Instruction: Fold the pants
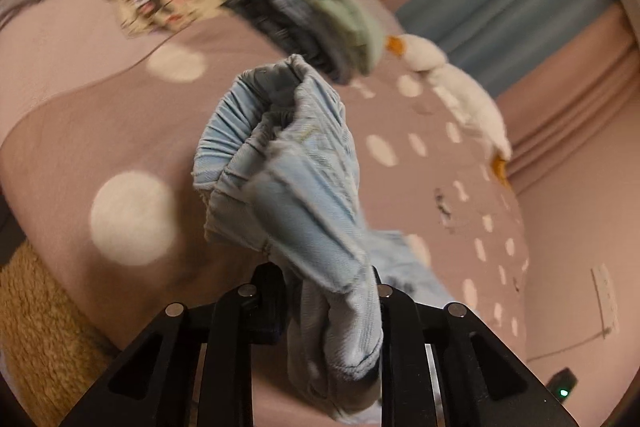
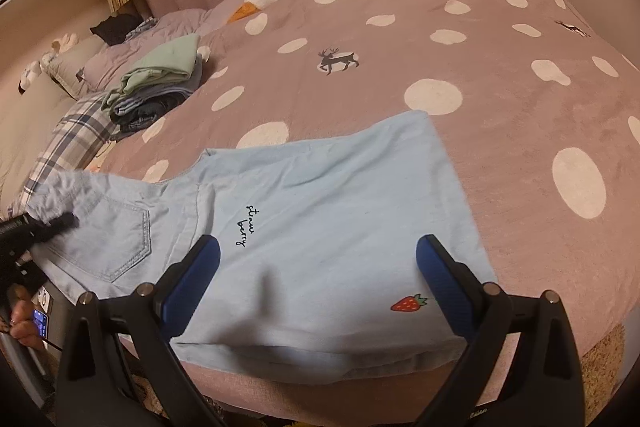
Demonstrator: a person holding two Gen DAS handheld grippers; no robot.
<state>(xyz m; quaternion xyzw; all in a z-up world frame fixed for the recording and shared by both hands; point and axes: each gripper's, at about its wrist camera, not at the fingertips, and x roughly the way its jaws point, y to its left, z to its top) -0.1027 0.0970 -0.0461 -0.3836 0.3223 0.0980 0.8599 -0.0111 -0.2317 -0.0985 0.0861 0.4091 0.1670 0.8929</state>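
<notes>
A: Where are the pants [image 2: 320, 227]?
B: Flat on the bed [image 2: 500, 75]. The left gripper [image 1: 328, 303] is clamped on the bunched waistband; the right gripper [image 2: 318, 279] hovers wide, holding nothing.
A: Handling?
B: Probably light, limp denim. Pinch edges, not the middle.

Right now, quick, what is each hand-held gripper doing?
Left hand-held gripper: shut on the waistband end of the light blue pants.
Right hand-held gripper: open above the pants, holding nothing.
</notes>
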